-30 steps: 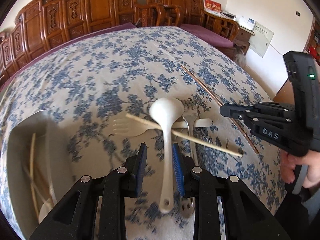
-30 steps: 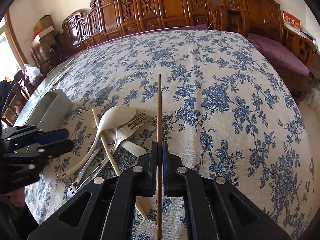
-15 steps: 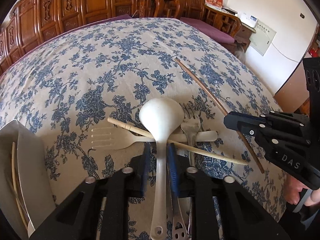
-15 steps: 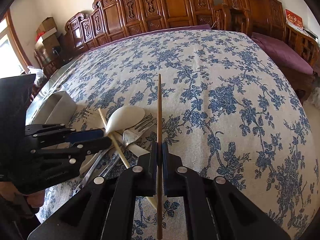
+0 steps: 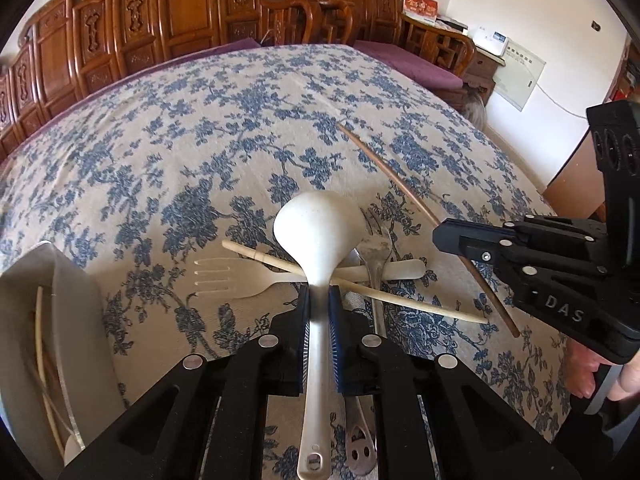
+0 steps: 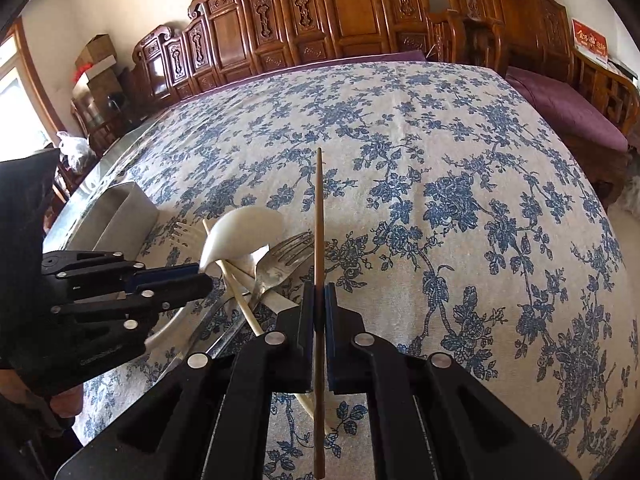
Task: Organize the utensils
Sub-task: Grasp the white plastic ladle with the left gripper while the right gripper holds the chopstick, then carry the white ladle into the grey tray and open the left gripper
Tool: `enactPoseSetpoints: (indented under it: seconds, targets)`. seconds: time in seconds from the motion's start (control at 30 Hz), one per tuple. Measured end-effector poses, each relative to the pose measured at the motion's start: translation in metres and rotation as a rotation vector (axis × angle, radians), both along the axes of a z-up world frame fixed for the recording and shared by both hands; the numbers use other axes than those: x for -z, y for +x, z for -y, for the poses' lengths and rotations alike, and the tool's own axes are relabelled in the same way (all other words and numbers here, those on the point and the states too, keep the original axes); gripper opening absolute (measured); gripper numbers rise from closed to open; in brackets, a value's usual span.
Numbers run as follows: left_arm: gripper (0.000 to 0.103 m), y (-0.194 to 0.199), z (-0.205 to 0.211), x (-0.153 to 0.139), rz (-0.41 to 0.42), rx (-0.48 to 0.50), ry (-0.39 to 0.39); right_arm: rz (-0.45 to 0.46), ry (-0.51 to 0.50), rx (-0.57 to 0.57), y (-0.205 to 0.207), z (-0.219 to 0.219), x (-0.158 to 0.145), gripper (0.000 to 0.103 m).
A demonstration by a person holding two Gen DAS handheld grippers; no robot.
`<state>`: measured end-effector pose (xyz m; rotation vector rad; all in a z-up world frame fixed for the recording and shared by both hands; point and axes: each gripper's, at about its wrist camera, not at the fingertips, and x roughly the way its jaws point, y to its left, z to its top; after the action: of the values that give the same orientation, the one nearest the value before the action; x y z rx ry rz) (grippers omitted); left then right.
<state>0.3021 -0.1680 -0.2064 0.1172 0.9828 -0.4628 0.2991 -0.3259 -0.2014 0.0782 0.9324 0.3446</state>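
Observation:
My left gripper [image 5: 319,300] is shut on the handle of a white ladle spoon [image 5: 318,228], whose bowl points away over the pile. Under it lie a cream plastic fork [image 5: 228,280], a pale chopstick [image 5: 360,290] and a metal fork [image 5: 374,248]. My right gripper [image 6: 319,300] is shut on a brown chopstick [image 6: 318,216] that points forward above the cloth; it also shows in the left wrist view [image 5: 400,188]. The left gripper shows in the right wrist view [image 6: 176,284], beside the ladle [image 6: 240,228].
A grey metal utensil holder [image 5: 72,312] with pale chopsticks in it stands at the left; it also shows in the right wrist view [image 6: 124,216]. The blue floral tablecloth [image 6: 440,160] covers the round table. Carved wooden chairs [image 5: 180,20] line the far side.
My left gripper has moved forward over the ladle handle and shut on it. My right gripper still holds the brown chopstick, shifted slightly.

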Motion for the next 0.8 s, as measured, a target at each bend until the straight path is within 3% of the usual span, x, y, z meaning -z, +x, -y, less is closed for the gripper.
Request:
enactPoseSetpoints:
  seconds: [0.4, 0.8]
  targets:
    - [0.008, -0.016, -0.03, -0.039, 0.07, -0.04, -0.017, 0.03, 0.013, -0.054, -0.009, -0.029, -0.015, 0.006]
    - [0.008, -0.041, -0.091, -0.062, 0.106, -0.123, -0.023, 0.067, 0.028, -0.145, -0.029, -0.08, -0.035, 0.006]
